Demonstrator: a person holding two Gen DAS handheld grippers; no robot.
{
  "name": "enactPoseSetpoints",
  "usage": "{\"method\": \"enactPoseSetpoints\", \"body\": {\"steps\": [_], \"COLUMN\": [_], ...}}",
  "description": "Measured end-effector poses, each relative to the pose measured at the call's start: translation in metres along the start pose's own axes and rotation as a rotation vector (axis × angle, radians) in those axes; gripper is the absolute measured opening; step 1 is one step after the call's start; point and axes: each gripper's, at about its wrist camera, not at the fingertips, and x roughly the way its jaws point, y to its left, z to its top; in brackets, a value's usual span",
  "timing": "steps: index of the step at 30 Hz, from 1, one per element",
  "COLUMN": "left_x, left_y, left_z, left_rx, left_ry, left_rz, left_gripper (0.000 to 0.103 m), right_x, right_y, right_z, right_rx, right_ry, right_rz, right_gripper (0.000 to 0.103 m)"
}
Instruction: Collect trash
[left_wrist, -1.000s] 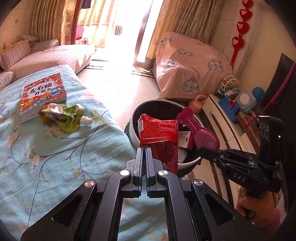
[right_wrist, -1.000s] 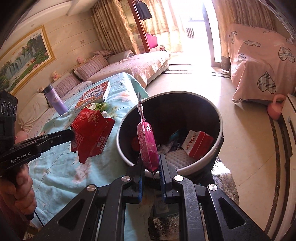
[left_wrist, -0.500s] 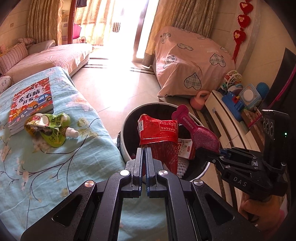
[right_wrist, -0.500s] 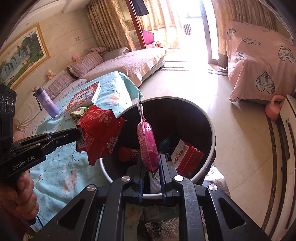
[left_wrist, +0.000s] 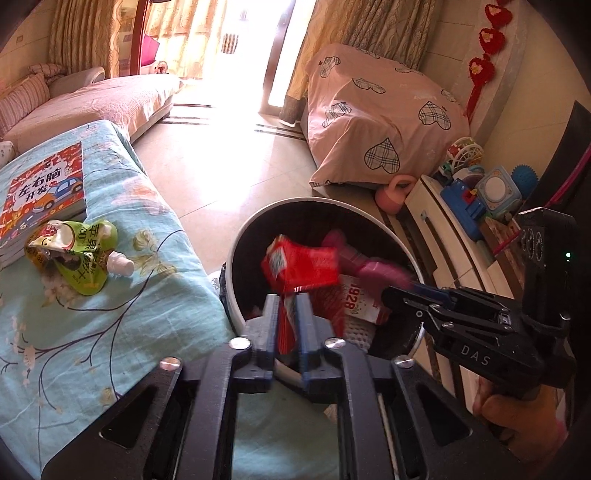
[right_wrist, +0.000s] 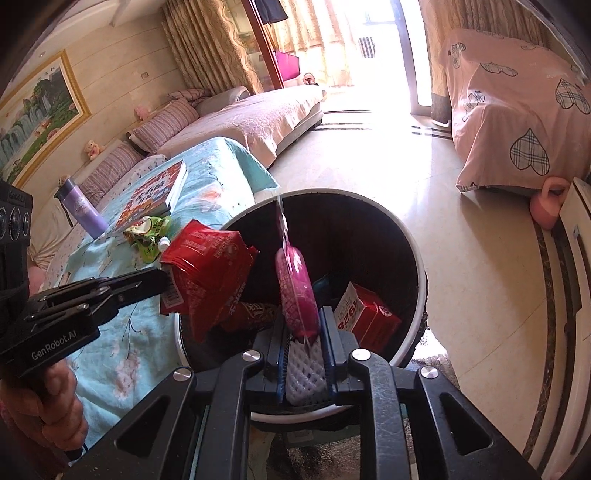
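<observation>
A round bin with a white rim (left_wrist: 303, 201) (right_wrist: 413, 236) stands on the floor beside the bed. My left gripper (left_wrist: 287, 308) has its jaws parted, and a red snack bag (left_wrist: 301, 267) (right_wrist: 207, 266) hangs blurred between them over the bin. My right gripper (right_wrist: 303, 334) also has its jaws parted, with a pink wrapper (right_wrist: 297, 291) (left_wrist: 369, 267) loose between them above the bin. A red carton (right_wrist: 365, 317) and other wrappers lie inside the bin. A green drink pouch (left_wrist: 74, 254) (right_wrist: 147, 232) lies on the bed.
A colourful book (left_wrist: 44, 192) and a purple bottle (right_wrist: 79, 208) rest on the blue floral bedspread (left_wrist: 92, 317). A pink-covered piece of furniture (left_wrist: 380, 114), a pink kettlebell (left_wrist: 393, 192) and a shelf of toys (left_wrist: 476, 192) stand at the right.
Both grippers have moved over the bin and their jaws have parted. The red bag and the pink wrapper now look loose and blurred, dropping toward the bin.
</observation>
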Motion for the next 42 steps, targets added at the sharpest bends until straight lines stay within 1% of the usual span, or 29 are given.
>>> {"method": "enactPoseSetpoints", "body": {"steps": [1,2,6,9,10,11,12,14,17,19,23,26,28,33,36,39,42], "left_x": [-0.003,-0.007,-0.027,-0.043,-0.049,-0.057,-0.061,-0.075,-0.095,-0.106,-0.128,-0.142,-0.150,-0.173,-0.190,-0.211,-0.232], "left_y": [0.001,0.003,0.016,0.028,0.033,0.039,0.042,0.053,0.066,0.073,0.091,0.099,0.103,0.107,0.102,0.093,0.085], "left_z": [-0.001,-0.004,-0.018,-0.032,-0.038,-0.046,-0.050,-0.063,-0.086,-0.099,-0.125,-0.141,-0.150,-0.170,-0.177,-0.181,-0.184], "left_rx": [-0.003,-0.007,-0.039,-0.076,-0.089,-0.105,-0.115,-0.143,-0.169,-0.184,-0.216,-0.225,-0.235,-0.244,-0.242,-0.230,-0.217], "left_ry": [-0.006,-0.018,-0.038,-0.057,-0.062,-0.071,-0.075,-0.088,-0.112,-0.124,-0.141,-0.154,-0.163,-0.191,-0.224,-0.274,-0.334], "left_rz": [0.000,0.002,0.003,0.011,0.019,0.023,0.025,0.036,0.075,0.099,0.139,0.174,0.185,0.218,0.235,0.265,0.305], "left_gripper": [0.028,0.035,0.038,0.046,0.048,0.048,0.048,0.048,0.051,0.054,0.054,0.055,0.055,0.055,0.055,0.064,0.078], "right_x": [-0.002,-0.005,-0.021,-0.034,-0.039,-0.043,-0.046,-0.052,-0.059,-0.063,-0.065,-0.066,-0.066,-0.072,-0.085,-0.101,-0.128], "right_y": [-0.001,0.000,0.004,0.012,0.017,0.022,0.026,0.040,0.060,0.076,0.103,0.118,0.127,0.144,0.154,0.164,0.177], "right_z": [-0.001,-0.002,-0.011,-0.020,-0.025,-0.026,-0.028,-0.036,-0.049,-0.058,-0.076,-0.089,-0.098,-0.110,-0.112,-0.111,-0.108], "right_rx": [0.010,0.017,0.046,0.067,0.072,0.073,0.073,0.075,0.080,0.079,0.058,0.046,0.041,0.012,-0.015,-0.053,-0.111], "right_ry": [-0.008,-0.017,-0.070,-0.115,-0.131,-0.141,-0.149,-0.163,-0.179,-0.186,-0.182,-0.172,-0.166,-0.167,-0.188,-0.231,-0.316], "right_rz": [0.004,0.007,0.024,0.049,0.059,0.067,0.074,0.095,0.140,0.171,0.197,0.208,0.217,0.217,0.220,0.217,0.200], "right_gripper": [0.038,0.044,0.045,0.058,0.064,0.070,0.072,0.083,0.093,0.096,0.099,0.100,0.100,0.100,0.100,0.100,0.102]}}
